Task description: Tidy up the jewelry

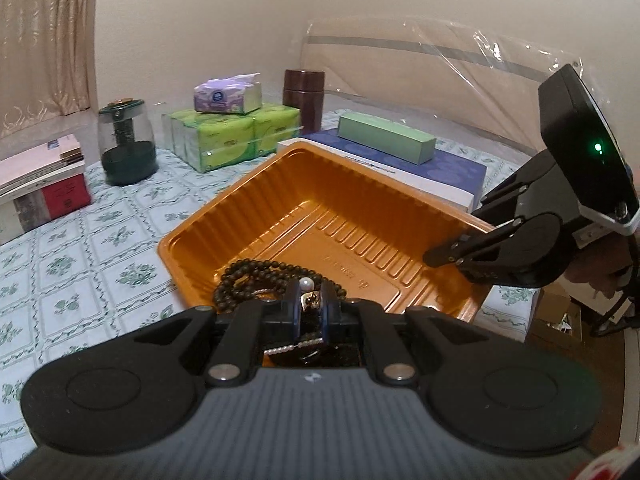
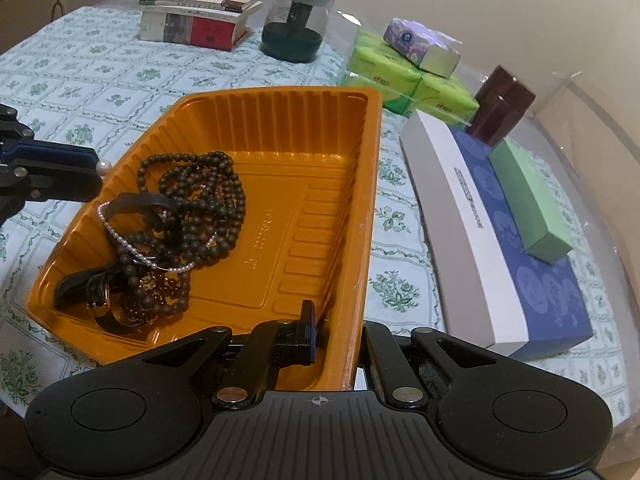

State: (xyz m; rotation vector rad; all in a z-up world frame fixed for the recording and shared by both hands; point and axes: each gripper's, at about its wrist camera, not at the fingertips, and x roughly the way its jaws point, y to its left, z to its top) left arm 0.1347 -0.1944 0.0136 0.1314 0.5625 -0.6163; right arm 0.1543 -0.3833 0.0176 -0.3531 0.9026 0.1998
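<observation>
The left gripper (image 1: 311, 294) is clenched on a small pearl piece (image 1: 307, 283), held above the near-left rim of the orange tray (image 1: 280, 200). The right gripper (image 2: 336, 332) is clenched on the tray's wall, one finger inside and one outside the rim.

The left wrist view hides most of the jewelry behind its own fingers; only part of the dark bead strand (image 1: 256, 276) shows. The right wrist view lays the whole heap open: the bead strand (image 2: 200, 192), a thin pearl chain (image 2: 132, 246) and a black band (image 2: 144, 204), all bunched in the tray's left end (the right half is bare). It also shows the pearl (image 2: 105, 167) at the left gripper's tip, just outside the rim.

The bench wears a pale floral cloth (image 1: 80, 248). Behind the tray stand stacked books (image 2: 196, 12), a green-based glass jar (image 2: 294, 24), green tissue packs (image 2: 412, 84), a brown canister (image 2: 502, 104) and a blue box (image 2: 532, 256) carrying a green carton (image 2: 528, 196). The wall is plain; a curtain (image 1: 44, 32) hangs on the left.
</observation>
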